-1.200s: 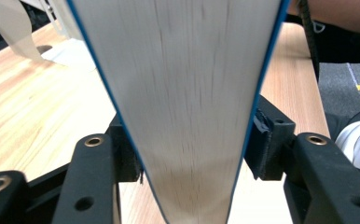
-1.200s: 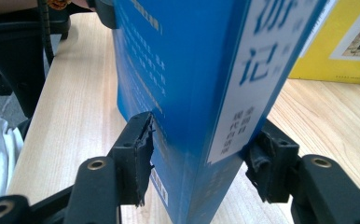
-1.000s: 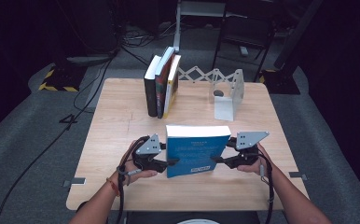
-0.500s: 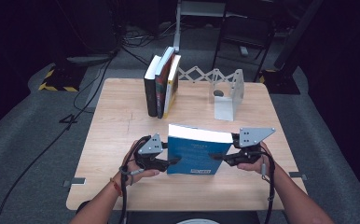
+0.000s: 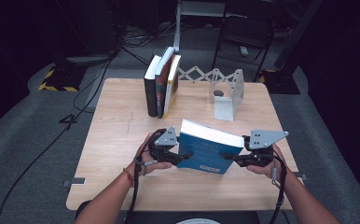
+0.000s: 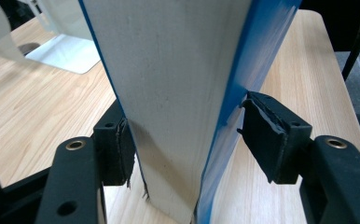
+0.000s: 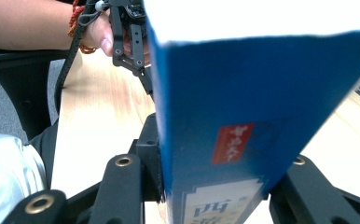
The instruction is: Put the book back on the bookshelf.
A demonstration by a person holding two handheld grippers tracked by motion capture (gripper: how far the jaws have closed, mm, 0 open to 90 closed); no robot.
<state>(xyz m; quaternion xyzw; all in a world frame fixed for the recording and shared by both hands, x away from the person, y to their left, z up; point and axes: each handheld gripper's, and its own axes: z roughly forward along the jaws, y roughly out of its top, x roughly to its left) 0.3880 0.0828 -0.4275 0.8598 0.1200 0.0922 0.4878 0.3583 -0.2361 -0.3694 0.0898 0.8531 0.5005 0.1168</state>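
Note:
A thick blue book (image 5: 208, 149) is held over the front middle of the wooden table (image 5: 117, 126), tilted so its white page edge faces up and away. My left gripper (image 5: 180, 157) holds its left end and my right gripper (image 5: 229, 157) its right end. In the left gripper view the book (image 6: 178, 84) stands between the pads (image 6: 266, 126), which touch both covers; these jaws have just been opening. In the right gripper view the blue cover (image 7: 262, 84) is clamped between the jaws, which have just been closing. The left gripper (image 7: 129, 32) shows behind it.
Three books (image 5: 162, 86) stand upright at the back of the table. To their right are a white metal bookend (image 5: 227, 95) and a folding lattice piece (image 5: 199, 74). Dark floor with cables surrounds the table.
The blue book has tipped up from lying nearly flat to a steeper tilt. My right gripper has risen with it, and my left gripper has shifted sideways.

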